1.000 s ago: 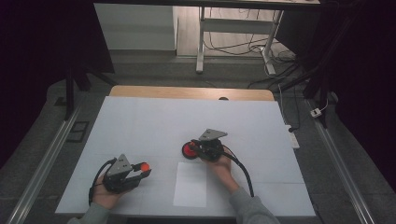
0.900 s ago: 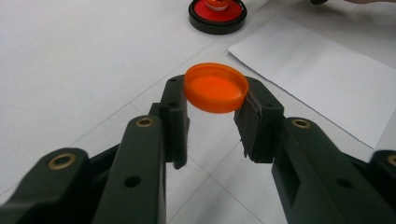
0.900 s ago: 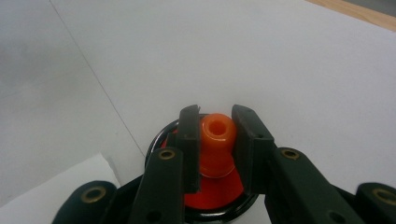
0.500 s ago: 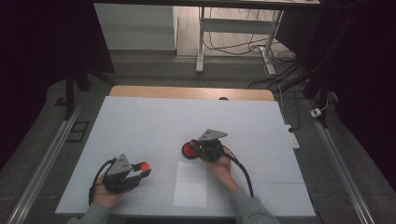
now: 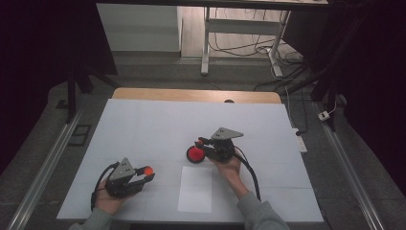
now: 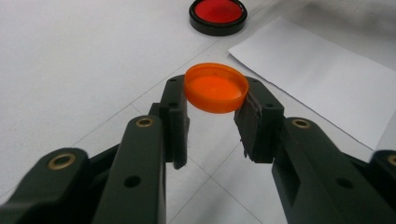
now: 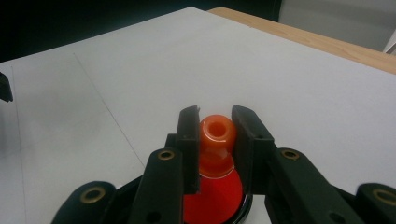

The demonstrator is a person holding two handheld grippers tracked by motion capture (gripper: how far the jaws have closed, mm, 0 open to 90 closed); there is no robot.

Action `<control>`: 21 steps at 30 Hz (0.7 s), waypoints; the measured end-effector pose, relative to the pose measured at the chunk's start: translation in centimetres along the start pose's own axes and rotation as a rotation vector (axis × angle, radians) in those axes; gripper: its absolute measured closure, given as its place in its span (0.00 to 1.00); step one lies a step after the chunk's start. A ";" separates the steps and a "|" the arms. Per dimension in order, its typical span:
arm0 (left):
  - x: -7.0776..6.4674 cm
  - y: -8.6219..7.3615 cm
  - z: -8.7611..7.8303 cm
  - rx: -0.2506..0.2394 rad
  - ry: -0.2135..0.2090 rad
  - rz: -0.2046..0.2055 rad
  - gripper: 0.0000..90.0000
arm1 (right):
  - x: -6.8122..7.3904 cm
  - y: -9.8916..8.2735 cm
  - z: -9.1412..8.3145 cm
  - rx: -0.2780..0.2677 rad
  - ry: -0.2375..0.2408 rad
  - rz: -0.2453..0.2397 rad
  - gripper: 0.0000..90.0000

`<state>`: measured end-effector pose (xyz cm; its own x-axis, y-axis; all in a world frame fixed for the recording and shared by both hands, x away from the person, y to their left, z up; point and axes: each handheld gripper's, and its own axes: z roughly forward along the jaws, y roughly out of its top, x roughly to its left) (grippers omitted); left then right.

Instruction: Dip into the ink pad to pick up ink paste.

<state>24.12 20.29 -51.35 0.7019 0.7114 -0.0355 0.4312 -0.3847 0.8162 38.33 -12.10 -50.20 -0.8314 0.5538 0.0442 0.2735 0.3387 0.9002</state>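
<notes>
- Near the tabletop's front-left corner: left gripper (image 5: 143, 175), jaws clamped on the rim of an orange cap (image 6: 216, 87), held off the surface with its hollow side up.
- Toward the tabletop's middle: right gripper (image 5: 201, 143), jaws clenched on the orange neck (image 7: 216, 135) of a red bottle (image 5: 195, 154) – neck open, mouth uncapped.
- Between them, at the front edge: a white paper sheet (image 5: 196, 189).
- Governing relation – the bottle lies up and to the right of the cap, across the sheet's corner; the cap-bearing hand must travel there, by judgement.
- View notes: the left gripper view shows the bottle's round black-rimmed base (image 6: 217, 15); the right gripper view shows the neck's bore.
</notes>
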 end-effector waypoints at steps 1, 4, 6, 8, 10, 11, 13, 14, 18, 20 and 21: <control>0.0 0.0 0.0 0.000 0.001 -0.001 0.72 | 0.0 0.0 0.0 0.002 0.001 -0.001 0.81; 0.0 0.0 0.0 0.001 0.001 -0.002 0.72 | 0.0 -0.1 0.2 0.015 0.002 -0.007 0.81; 0.0 0.0 0.1 0.003 -0.001 0.000 0.72 | 0.1 -0.2 0.4 0.020 0.006 -0.009 0.81; 0.0 0.0 0.1 0.003 -0.001 0.000 0.72 | 0.2 -0.3 0.6 0.037 0.010 -0.018 0.81; 0.0 0.0 0.1 0.003 -0.002 0.000 0.72 | 0.3 -0.4 0.9 0.053 0.011 -0.033 0.81; 0.0 0.0 0.1 0.004 -0.003 0.001 0.72 | 0.4 -0.5 1.0 0.065 0.009 -0.039 0.81; 0.0 0.0 0.1 0.005 -0.004 0.002 0.72 | 0.5 -0.6 1.2 0.075 0.005 -0.043 0.81; 0.0 0.0 0.1 0.006 -0.004 0.003 0.72 | 0.5 -0.6 1.3 0.081 0.004 -0.046 0.81; 0.1 0.0 0.1 0.008 -0.006 0.002 0.72 | 0.5 -0.7 1.5 0.093 0.004 -0.045 0.81; 0.1 0.0 0.1 0.008 -0.006 0.003 0.72 | 0.5 -0.8 1.6 0.102 0.002 -0.046 0.81; 0.1 0.0 0.1 0.007 -0.005 0.002 0.72 | 0.5 -0.8 1.6 0.105 0.002 -0.045 0.81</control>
<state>24.20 20.29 -51.43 0.7057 0.7076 -0.0365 0.4336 -0.3906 0.8121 38.48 -10.86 -51.63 -0.8450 0.5347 0.0061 0.2853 0.4412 0.8508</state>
